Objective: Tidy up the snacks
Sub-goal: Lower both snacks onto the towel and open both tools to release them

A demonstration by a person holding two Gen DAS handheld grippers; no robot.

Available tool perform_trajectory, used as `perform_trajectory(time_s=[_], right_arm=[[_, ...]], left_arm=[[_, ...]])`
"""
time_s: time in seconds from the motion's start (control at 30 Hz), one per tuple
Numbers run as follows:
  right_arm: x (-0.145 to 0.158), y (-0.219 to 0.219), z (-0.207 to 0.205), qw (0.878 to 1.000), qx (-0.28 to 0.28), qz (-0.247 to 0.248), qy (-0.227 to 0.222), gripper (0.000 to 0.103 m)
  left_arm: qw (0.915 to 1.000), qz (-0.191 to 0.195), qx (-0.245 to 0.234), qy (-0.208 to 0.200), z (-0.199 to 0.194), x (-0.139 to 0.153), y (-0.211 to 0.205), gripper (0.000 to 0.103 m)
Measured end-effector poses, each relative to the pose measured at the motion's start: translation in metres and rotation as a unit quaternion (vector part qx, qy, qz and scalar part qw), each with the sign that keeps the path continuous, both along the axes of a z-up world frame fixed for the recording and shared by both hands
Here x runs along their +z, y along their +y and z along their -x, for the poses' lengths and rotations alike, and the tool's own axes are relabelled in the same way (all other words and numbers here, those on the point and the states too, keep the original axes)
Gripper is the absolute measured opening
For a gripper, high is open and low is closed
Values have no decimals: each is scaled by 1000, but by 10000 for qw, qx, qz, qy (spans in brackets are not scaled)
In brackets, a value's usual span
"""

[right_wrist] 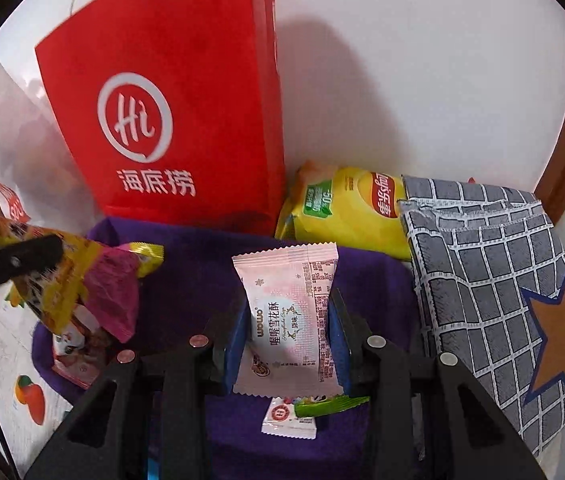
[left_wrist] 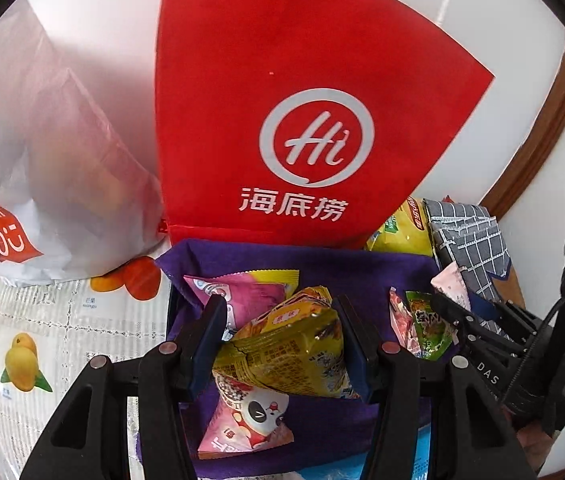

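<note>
Nearest the lens, my left gripper (left_wrist: 282,340) is clamped narrow on a yellow snack pack (left_wrist: 286,350) – pads pressing both sides, pack crumpled and tilted, hanging over the purple felt bin (left_wrist: 362,268). Under it, inside the bin, lie a pink panda pack (left_wrist: 250,420) and a magenta pack (left_wrist: 238,292). Further right in the bin, a green packet (left_wrist: 428,328) sits near the wall.

My right gripper (right_wrist: 288,336) is also closed narrow, on a pale pink wafer packet (right_wrist: 288,320), upright between the pads, over the same bin. Below it lie a small white sachet (right_wrist: 288,420) and a green strip, prob. that same green packet.

Left to right behind the bin: white Miniso bag (left_wrist: 42,200), red Hi bag (left_wrist: 302,100), yellow chip bag (right_wrist: 346,212), grey checked pouch (right_wrist: 494,300) w/ an orange star.

Risks, as I judge them: the yellow pack is gripped on puffy film, so it could slip or pop if I squeeze harder. Both grippers are over one bin – they could bump each other. A careless release may land a pack on the rim and tip it onto the fruit-print tablecloth (left_wrist: 62,340).

Hard to tell: the bin's near wall is cut off by my fingers, the floor under the packs is hidden, and the Miniso bag's contents are only a blur.
</note>
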State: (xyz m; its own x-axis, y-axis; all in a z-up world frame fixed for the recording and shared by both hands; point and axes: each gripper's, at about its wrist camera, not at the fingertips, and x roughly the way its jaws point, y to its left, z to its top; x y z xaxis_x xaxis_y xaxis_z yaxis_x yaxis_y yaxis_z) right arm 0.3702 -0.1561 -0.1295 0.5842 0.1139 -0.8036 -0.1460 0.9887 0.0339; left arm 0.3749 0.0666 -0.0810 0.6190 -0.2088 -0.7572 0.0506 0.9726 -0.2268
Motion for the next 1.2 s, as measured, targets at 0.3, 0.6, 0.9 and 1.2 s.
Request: perform_trajectory(time_s=[0.3,0.6,0.9,1.2], right_arm=[[-16,3,-6,9997,138,-9,196,38],[-28,13,-7,9984,306,222,420,38],[-37,13,-12,9971,348,309,601,38],[-29,14,-8,9973,349,354,539,42]], left_arm=[[9999,16,-2,129,-5,-7,-2,52],[9998,-35,-30,190,-6,-10,-6,52],[9992,-82,-29,379,-12,-21,-6,52],[9981,-232,-121,561,-15,-32,-14,53]])
